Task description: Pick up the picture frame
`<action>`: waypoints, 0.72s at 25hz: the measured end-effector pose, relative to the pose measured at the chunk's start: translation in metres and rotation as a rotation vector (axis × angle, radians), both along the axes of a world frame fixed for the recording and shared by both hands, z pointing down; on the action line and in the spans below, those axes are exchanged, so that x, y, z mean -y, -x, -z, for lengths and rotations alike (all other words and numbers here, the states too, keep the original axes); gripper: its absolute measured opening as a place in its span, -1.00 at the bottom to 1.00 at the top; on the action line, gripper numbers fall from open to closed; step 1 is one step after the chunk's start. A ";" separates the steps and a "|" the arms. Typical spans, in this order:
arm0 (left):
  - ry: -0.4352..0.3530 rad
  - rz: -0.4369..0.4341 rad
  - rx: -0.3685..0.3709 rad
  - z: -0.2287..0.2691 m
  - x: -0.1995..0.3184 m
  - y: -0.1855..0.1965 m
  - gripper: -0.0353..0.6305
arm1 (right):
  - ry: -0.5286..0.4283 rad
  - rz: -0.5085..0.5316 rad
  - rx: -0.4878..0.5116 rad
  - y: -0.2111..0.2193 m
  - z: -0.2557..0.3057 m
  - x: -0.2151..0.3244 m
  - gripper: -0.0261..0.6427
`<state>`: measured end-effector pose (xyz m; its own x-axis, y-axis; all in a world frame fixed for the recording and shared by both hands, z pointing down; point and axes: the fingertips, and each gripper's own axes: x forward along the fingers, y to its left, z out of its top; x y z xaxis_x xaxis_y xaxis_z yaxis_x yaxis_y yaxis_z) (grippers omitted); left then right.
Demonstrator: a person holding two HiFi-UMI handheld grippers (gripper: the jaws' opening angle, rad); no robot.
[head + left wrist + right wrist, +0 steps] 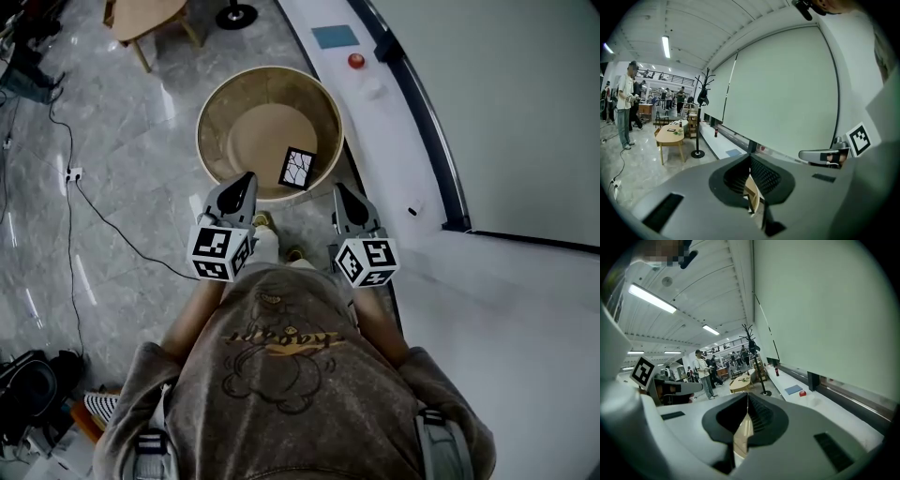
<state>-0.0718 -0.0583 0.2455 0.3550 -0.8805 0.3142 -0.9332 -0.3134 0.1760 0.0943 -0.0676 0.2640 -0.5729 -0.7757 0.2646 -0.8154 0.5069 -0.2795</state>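
Note:
The picture frame [298,169], small and black with a white cracked-line picture, lies tilted on the near right part of a round tan table with a raised rim [211,103]. My left gripper [247,178] hangs at the table's near edge, left of the frame, its jaws shut and empty. The right gripper [338,189] is just right of the frame, outside the rim, also shut with nothing in it. In both gripper views the jaws meet at their tips [750,157] [747,397]. They hide the frame, and only tan wood shows through the slit.
A white ledge [394,141] runs along the wall at right, bearing a red knob [356,61] and a blue sheet [335,37]. A wooden table [141,14] and a coat stand [700,117] stand beyond. Cables [70,173] cross the floor at left. People stand far off [624,105].

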 end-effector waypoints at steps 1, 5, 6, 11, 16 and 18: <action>0.001 -0.006 -0.001 0.000 0.005 0.001 -0.84 | 0.000 -0.003 0.000 0.001 -0.001 0.003 -0.86; 0.010 -0.031 0.000 -0.008 0.020 0.001 -0.84 | 0.006 -0.017 0.003 0.006 -0.008 0.014 -0.86; 0.010 -0.036 0.002 -0.010 0.024 0.000 -0.84 | 0.006 -0.017 0.004 0.008 -0.010 0.016 -0.86; 0.021 -0.056 -0.004 -0.019 0.037 0.000 -0.84 | 0.009 -0.016 -0.005 0.016 -0.015 0.027 -0.86; 0.038 -0.064 -0.004 -0.035 0.049 0.002 -0.84 | 0.024 -0.019 -0.020 0.017 -0.028 0.037 -0.86; 0.048 -0.064 -0.008 -0.043 0.054 0.004 -0.84 | 0.037 -0.019 -0.029 0.018 -0.036 0.040 -0.86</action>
